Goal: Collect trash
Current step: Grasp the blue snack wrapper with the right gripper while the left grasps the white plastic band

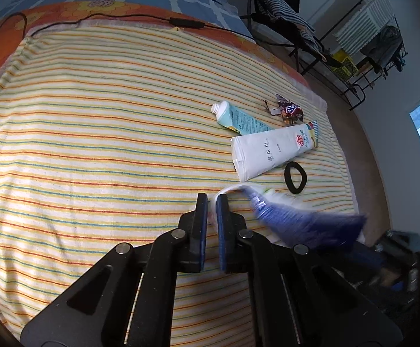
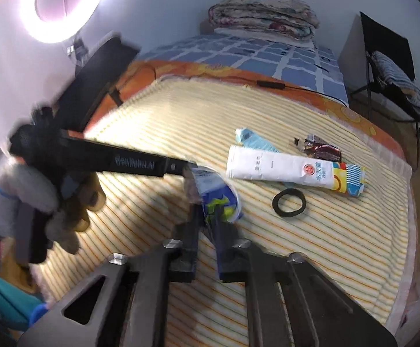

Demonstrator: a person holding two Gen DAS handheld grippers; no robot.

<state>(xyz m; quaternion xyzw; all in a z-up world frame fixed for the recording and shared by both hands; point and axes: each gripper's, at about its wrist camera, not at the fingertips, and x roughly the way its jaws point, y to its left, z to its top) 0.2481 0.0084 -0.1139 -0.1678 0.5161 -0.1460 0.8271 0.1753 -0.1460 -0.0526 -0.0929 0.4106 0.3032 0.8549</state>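
From the left wrist, the left claw (image 1: 212,199) is clenched on the white edge of a blue-and-white wrapper (image 1: 302,219) above the striped bed sheet (image 1: 94,144). From the right wrist, the right claw (image 2: 207,217) is clamped on that wrapper (image 2: 220,195) too, near the white packet (image 2: 282,167) and black ring (image 2: 289,202).

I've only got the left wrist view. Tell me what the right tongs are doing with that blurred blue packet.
Observer: The right tongs are shut on the blue packet, at its near end.
Operator: Describe its print. It's just a smear here.
Observer: Green and yellow patches on blue, with a white rim.
Operator: Now say what's at the head of the bed. My view cuts it off.
Observer: A folded floral quilt lies there, against the wall.
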